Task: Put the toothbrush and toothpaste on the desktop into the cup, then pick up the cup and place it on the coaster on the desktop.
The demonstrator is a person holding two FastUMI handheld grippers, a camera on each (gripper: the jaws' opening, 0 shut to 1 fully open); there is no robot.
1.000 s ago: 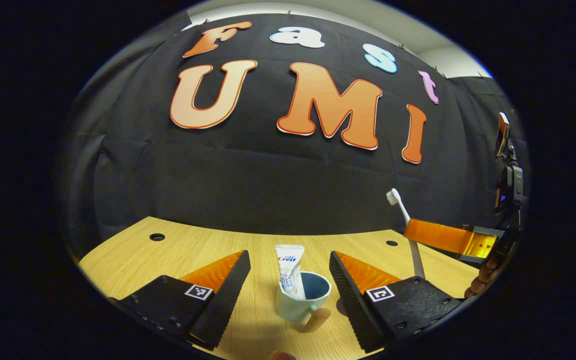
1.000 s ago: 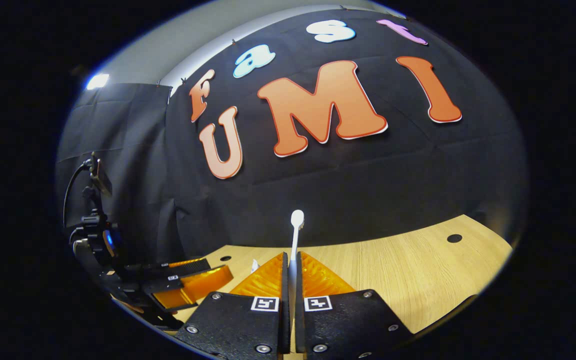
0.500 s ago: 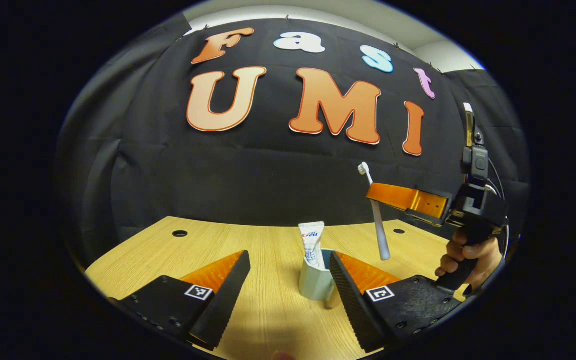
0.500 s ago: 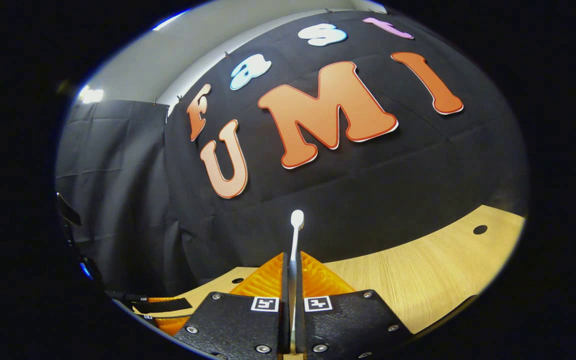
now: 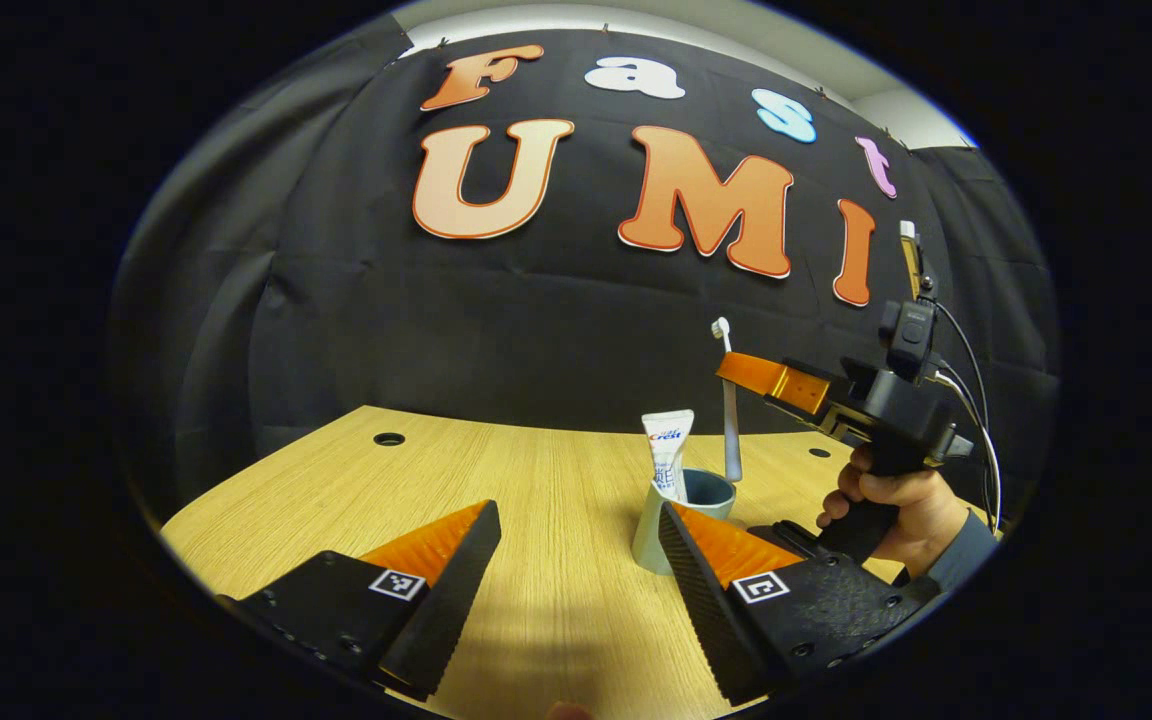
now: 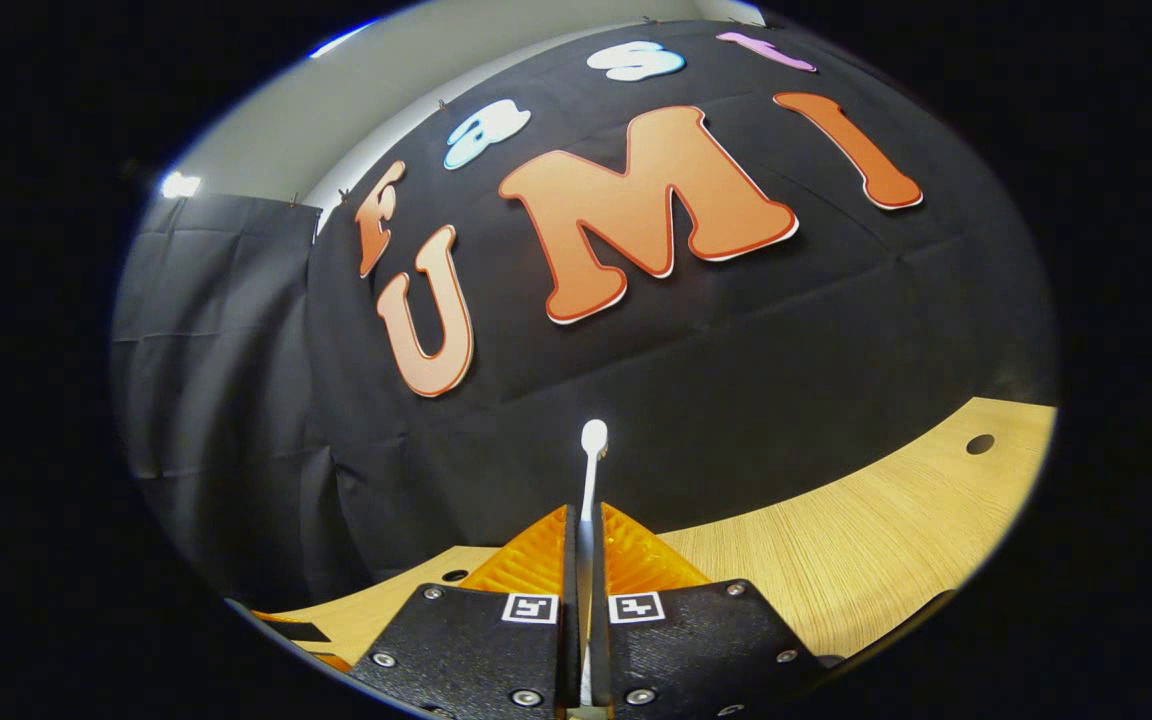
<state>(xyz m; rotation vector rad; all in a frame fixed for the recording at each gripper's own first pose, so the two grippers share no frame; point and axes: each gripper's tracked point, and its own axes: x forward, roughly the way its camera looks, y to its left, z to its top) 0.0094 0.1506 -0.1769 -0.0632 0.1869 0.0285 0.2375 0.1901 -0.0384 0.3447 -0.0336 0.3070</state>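
Observation:
In the left gripper view a pale blue cup (image 5: 658,530) stands on the wooden table with a white toothpaste tube (image 5: 668,456) upright inside it. My left gripper (image 5: 578,512) is open and empty just short of the cup, its right finger partly hiding the cup's base. Farther off, my right gripper (image 5: 751,372) holds a white toothbrush (image 5: 730,410) upright above the cup; its lower end reaches the cup's mouth. In the right gripper view my right gripper (image 6: 581,515) is shut on the toothbrush (image 6: 592,450), head up.
A hand (image 5: 886,500) grips the right gripper's handle to the right of the cup. A dark flat thing (image 5: 788,533) lies on the table (image 5: 496,470) beside the cup. The tabletop has small round holes (image 5: 388,438). The black cloth wall stands behind.
The right gripper has carried the toothbrush left and down until it is over the cup. My left gripper has drawn back from the cup, still open.

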